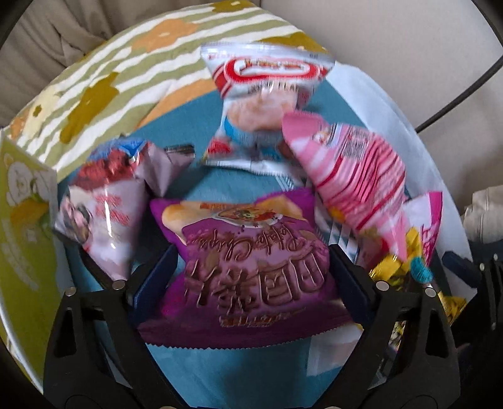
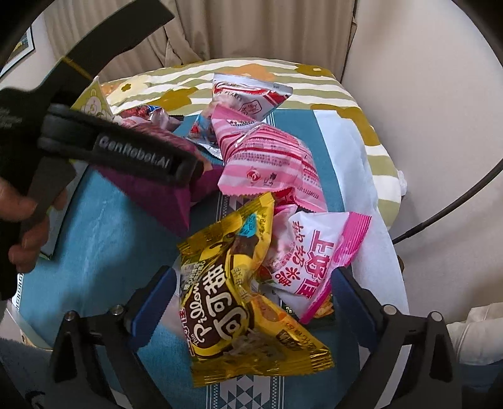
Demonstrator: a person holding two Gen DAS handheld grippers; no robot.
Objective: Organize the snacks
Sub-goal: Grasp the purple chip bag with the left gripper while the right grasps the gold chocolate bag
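My left claw (image 1: 251, 270) stands wide astride the purple chip bag (image 1: 251, 261), nothing gripped; my right claw (image 2: 251, 299) gapes over the gold bag (image 2: 242, 302), marked "Pillow". Both lie on the blue-clothed worktop (image 2: 103, 239). Slick foil could slip or drag the pink packet (image 2: 317, 261) along. The other claw's arm reads "GenRobot.AI".

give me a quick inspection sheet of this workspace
surface: teal cloth over a striped, flowered cover
job's things: purple bag, gold bag, striped pink bag, red-white bag, pink-edged bag, lilac bag
clutter: green box at the left edge
grippers: left gripper open astride the purple bag; right gripper open astride the gold bag
cables: black cable on the right
surroundings: beige curtain, pale wall
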